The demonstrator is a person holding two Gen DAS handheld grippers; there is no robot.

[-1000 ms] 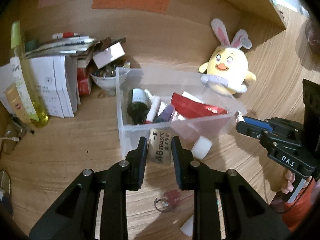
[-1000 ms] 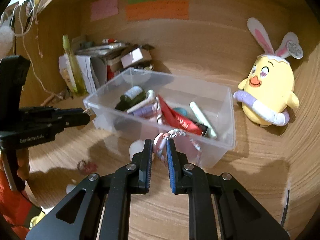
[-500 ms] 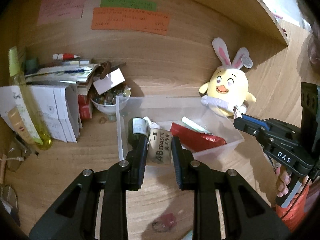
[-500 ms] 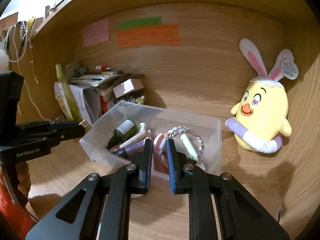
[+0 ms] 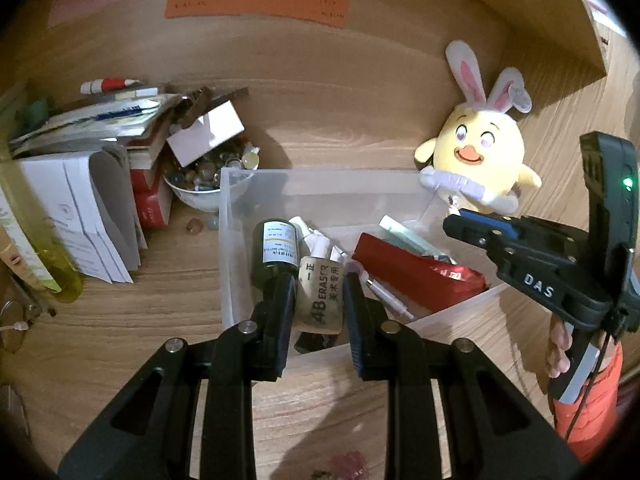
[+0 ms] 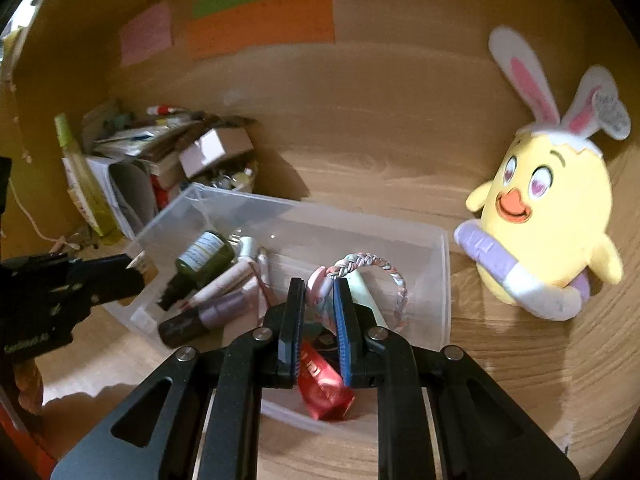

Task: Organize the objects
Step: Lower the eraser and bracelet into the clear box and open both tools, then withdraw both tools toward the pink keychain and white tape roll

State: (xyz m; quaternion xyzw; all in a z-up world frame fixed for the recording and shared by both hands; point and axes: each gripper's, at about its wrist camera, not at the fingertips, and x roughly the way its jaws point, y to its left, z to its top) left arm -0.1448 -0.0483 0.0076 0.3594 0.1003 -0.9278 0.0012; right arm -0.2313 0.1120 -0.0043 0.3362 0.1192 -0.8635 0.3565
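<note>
The left claw [image 5: 318,300] pinches an eraser [image 5: 322,300] above the clear bin [image 5: 240,184]. The right claw [image 6: 318,312] grips a braided bracelet [image 6: 372,264] (barely, near one end). Released off-centre, it could snag the rim and spill out.

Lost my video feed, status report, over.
Left tongs shut on eraser, right tongs shut on braided bracelet. Both above clear bin. Nothing blocking.

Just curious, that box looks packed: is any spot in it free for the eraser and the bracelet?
The clear bin's far strip, behind the green bottle and red packet, looks bare. Its near half is crowded.
</note>
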